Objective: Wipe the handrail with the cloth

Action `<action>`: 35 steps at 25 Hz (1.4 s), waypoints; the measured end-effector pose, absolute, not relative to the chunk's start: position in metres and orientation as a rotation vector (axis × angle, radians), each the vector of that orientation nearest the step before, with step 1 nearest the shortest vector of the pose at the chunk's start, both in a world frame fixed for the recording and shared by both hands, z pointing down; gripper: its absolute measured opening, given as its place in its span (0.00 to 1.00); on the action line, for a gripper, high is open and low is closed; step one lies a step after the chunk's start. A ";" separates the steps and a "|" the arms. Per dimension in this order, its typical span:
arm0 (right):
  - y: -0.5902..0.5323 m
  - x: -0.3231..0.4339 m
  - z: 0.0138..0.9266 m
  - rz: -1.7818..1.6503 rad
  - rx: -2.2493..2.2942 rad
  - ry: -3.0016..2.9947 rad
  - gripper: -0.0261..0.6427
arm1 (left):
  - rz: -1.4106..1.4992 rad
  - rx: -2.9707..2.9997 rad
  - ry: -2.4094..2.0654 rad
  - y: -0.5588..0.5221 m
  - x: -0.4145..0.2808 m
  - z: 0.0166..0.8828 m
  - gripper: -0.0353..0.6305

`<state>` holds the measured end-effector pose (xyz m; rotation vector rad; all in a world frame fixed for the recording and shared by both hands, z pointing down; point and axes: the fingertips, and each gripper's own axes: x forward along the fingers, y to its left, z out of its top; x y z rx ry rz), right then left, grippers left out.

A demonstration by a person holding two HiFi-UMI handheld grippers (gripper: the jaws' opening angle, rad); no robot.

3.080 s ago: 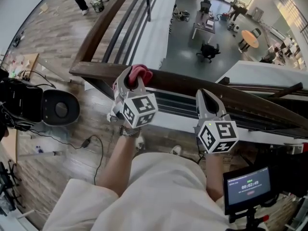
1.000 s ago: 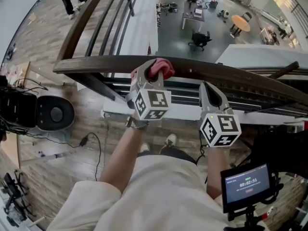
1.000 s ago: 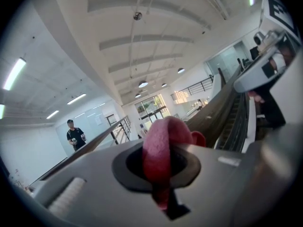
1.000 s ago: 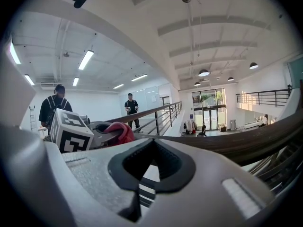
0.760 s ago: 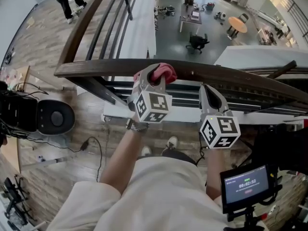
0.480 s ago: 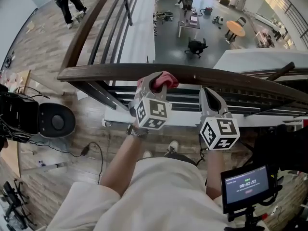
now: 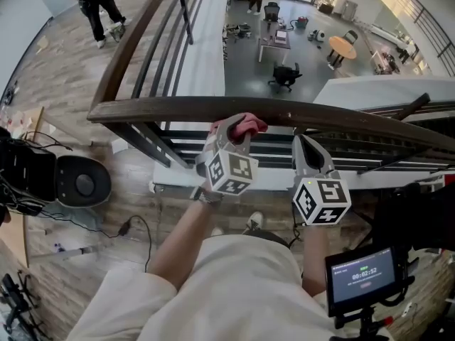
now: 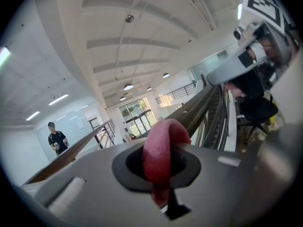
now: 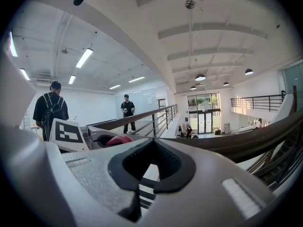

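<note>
The mezzanine looks over an open hall (image 7: 249, 55) below, so the main risk, I think, is that a weak grip lets the cloth fall over the edge and out of reach. The handrail (image 7: 163, 109) is dark, smooth wood above metal bars. The right gripper (image 7: 304, 142), jaws closed on nothing, is near the rail. The left gripper (image 7: 233, 128) has its jaws clamped on the red cloth (image 7: 249, 125), which lies against the rail's top.
</note>
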<state>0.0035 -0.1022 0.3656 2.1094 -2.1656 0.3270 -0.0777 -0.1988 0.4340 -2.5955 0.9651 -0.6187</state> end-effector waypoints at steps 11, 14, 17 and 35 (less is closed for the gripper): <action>-0.094 -0.017 0.375 0.329 2.141 -2.091 0.04 | -0.516 -2.533 1.149 -0.214 -0.116 0.441 0.10; -0.093 -0.018 0.374 0.331 2.135 -2.091 0.04 | -0.510 -2.540 1.159 -0.216 -0.117 0.443 0.10; -0.092 -0.019 0.374 0.336 2.125 -2.089 0.04 | -0.486 -2.549 1.197 -0.218 -0.122 0.443 0.10; -0.113 -0.054 0.375 0.335 2.037 -2.126 0.04 | -0.456 -2.631 1.364 -0.237 -0.172 0.446 0.10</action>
